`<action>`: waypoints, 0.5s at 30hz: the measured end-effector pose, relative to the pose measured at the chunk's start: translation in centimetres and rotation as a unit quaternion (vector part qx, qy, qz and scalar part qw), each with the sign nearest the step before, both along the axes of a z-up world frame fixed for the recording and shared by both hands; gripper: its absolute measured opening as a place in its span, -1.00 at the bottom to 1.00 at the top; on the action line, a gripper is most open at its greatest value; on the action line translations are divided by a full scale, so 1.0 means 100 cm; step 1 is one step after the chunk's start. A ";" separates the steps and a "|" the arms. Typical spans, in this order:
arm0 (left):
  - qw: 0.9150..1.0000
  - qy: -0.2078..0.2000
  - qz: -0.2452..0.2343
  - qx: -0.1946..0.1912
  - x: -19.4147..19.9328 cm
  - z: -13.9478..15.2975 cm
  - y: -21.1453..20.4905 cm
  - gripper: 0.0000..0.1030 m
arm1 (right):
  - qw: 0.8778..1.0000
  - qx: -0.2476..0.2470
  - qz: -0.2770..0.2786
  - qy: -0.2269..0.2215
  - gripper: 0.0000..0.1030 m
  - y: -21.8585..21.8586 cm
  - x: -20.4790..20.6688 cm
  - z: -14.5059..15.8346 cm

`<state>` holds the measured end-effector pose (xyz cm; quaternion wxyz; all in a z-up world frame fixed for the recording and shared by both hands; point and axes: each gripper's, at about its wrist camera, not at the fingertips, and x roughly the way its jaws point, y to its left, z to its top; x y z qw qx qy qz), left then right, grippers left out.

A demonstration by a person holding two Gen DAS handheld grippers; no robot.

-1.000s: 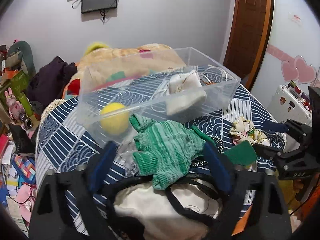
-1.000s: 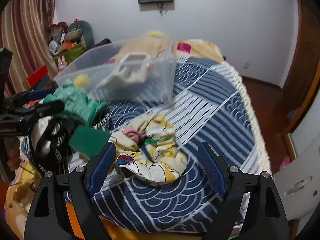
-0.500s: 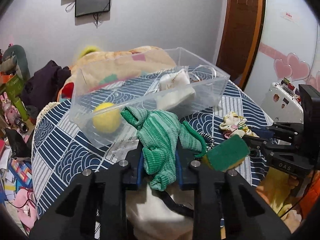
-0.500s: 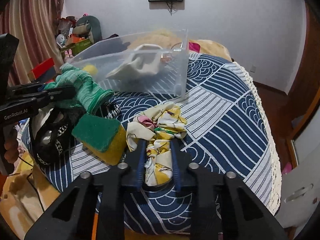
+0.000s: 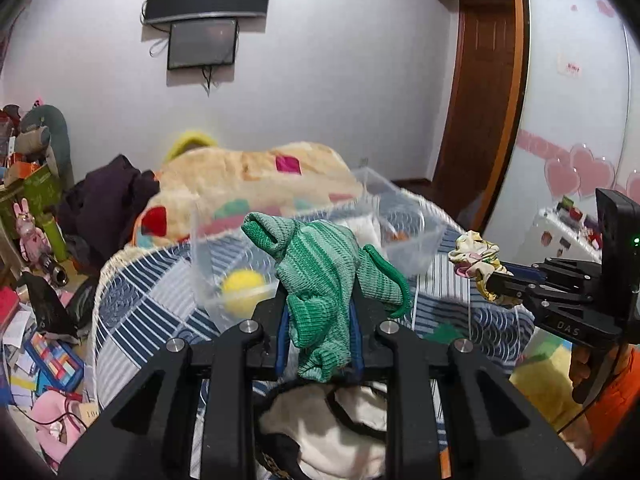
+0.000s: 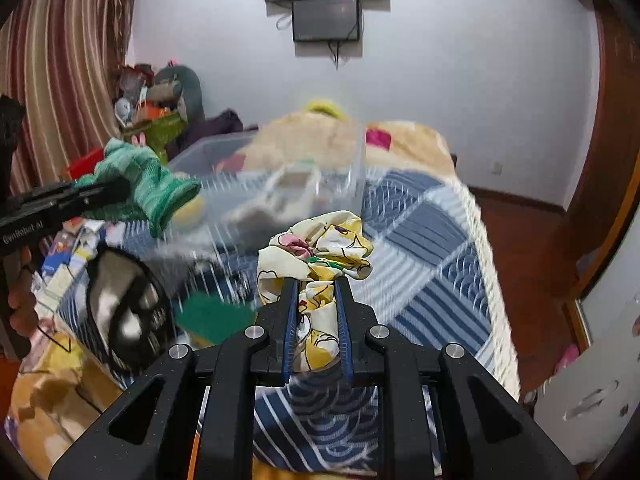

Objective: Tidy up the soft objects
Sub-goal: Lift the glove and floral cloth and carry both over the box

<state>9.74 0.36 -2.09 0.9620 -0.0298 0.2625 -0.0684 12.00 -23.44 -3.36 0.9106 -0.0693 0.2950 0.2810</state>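
While both tools hang above the bed, the left gripper [image 5: 320,300] has its jaws pinched tight on the green knit cloth [image 5: 324,272], and the fabric bunches up over the fingertips so the blue pads are mostly covered. In the right wrist view that same cloth [image 6: 148,184] shows at the far left, clamped in the left tool, whose handle runs off the frame edge. The right gripper [image 6: 318,312] is closed down on the floral fabric piece [image 6: 320,256]; it's yellow and cream, it spills out past the jaws, and the part squeezed between the pads is only partly seen. From the left wrist view the floral piece [image 5: 478,260] sits at the right, held clear of the blue patterned bedspread [image 5: 144,292]. Beyond both, the clear plastic bin [image 5: 404,236] rests on the bedspread, smeared by motion blur; a yellow ball [image 5: 244,284] shows through its near wall, and the pale things deeper inside are too blurred to name. Nearer, a green sponge [image 6: 212,316] lies on the bedspread, blurry, just left of the right gripper, and a cream bag with black trim [image 6: 124,312] lies further left, partly cut off behind the left tool in its own view.
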 end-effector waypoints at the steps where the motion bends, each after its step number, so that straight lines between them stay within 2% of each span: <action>1: 1.000 -0.004 0.002 -0.003 0.001 0.003 0.002 -0.54 | 1.000 0.007 0.001 -0.007 -0.68 0.002 0.002 0.006; 8: 0.999 -0.037 0.028 -0.016 0.018 0.027 0.018 -0.54 | 0.999 0.034 0.011 -0.041 -0.68 0.026 0.013 0.034; 15: 0.998 -0.036 0.042 -0.011 0.048 0.031 0.025 -0.54 | 0.998 0.040 0.029 -0.042 -0.68 0.055 0.037 0.042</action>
